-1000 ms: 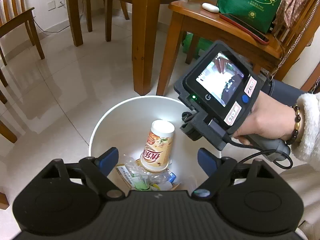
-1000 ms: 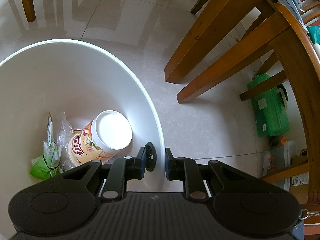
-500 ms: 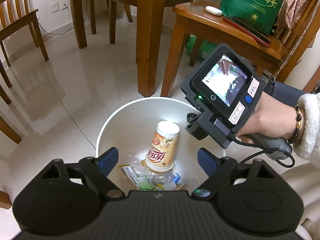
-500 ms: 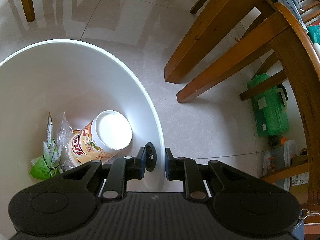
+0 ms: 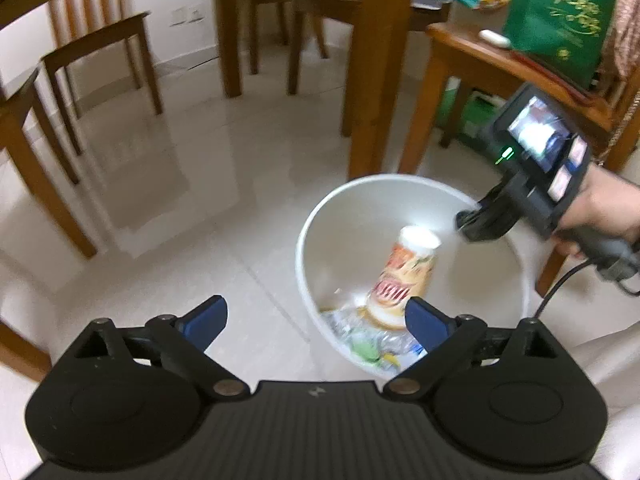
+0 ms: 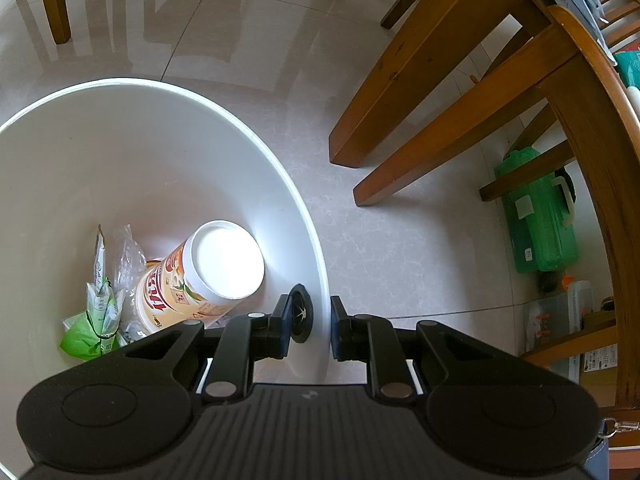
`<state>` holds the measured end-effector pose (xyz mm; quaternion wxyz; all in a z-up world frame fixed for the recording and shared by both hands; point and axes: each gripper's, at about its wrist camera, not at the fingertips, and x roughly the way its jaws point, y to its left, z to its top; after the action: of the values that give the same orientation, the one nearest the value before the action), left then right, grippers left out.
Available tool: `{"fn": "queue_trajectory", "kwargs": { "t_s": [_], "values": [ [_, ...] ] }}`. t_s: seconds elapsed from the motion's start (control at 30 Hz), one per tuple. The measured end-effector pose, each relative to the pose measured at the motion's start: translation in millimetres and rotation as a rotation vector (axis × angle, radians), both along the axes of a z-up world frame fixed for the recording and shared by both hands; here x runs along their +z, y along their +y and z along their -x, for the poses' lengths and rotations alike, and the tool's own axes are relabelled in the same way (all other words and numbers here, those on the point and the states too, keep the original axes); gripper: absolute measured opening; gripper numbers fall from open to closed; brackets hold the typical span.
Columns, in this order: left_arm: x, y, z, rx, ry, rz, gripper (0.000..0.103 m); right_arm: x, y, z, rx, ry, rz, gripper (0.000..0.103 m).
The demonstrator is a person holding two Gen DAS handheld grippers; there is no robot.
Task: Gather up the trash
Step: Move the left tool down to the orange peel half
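- On the pale tiled floor [image 5: 224, 184] stood a round white plastic bin [image 6: 168, 160], beside the legs of a brown wooden chair [image 6: 440, 92].
- Inside the bin a tall paper drink cup with an orange printed label [image 6: 200, 280] stood upside down and tilted, its white base uppermost, resting on crumpled clear plastic wrappers [image 6: 124, 252] and a green snack packet [image 6: 92, 324].
- The right gripper [image 6: 307, 326] straddled the bin's near rim, its jaws pressed close onto the thin white wall, one blue pad inside the bin and one outside; the cup lay just to the left of the inner jaw, apart from it.
- From the left wrist view, the left gripper [image 5: 316, 320] hung above the floor with its blue-tipped jaws spread wide and nothing between them; the bin sat under its right jaw, the cup just beyond that fingertip.
- A person's hand [image 5: 600, 216] held the right gripper's grey handle at the bin's far right edge.
- A green paper bag [image 5: 560, 16] stood on the chair seat behind.
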<state>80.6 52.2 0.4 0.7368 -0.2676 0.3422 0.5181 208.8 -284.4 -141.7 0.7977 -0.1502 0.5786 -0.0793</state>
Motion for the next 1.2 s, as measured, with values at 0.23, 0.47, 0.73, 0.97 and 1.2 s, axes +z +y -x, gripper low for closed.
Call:
{"fn": "queue_trajectory", "kwargs": {
  "t_s": [0.23, 0.47, 0.73, 0.97, 1.2],
  "values": [
    [-60, -20, 22, 0.127, -0.033, 0.077, 0.099, 0, 0, 0, -0.002, 0.001, -0.003, 0.022],
    [-124, -33, 27, 0.22, 0.024, 0.163, 0.099, -1, -3, 1, -0.004, 0.005, -0.011, 0.022],
    [-160, -45, 28, 0.281, 0.053, 0.176, 0.099, 1, -8, 1, -0.012, 0.002, -0.029, 0.019],
    [-203, -46, 24, 0.313, 0.042, 0.172, 0.099, 2, -9, 2, -0.01, 0.001, -0.026, 0.019],
    [-249, -45, 23, 0.363, 0.049, 0.201, 0.099, 2, -9, 2, -0.008, 0.001, -0.025, 0.019]
  ]
}}
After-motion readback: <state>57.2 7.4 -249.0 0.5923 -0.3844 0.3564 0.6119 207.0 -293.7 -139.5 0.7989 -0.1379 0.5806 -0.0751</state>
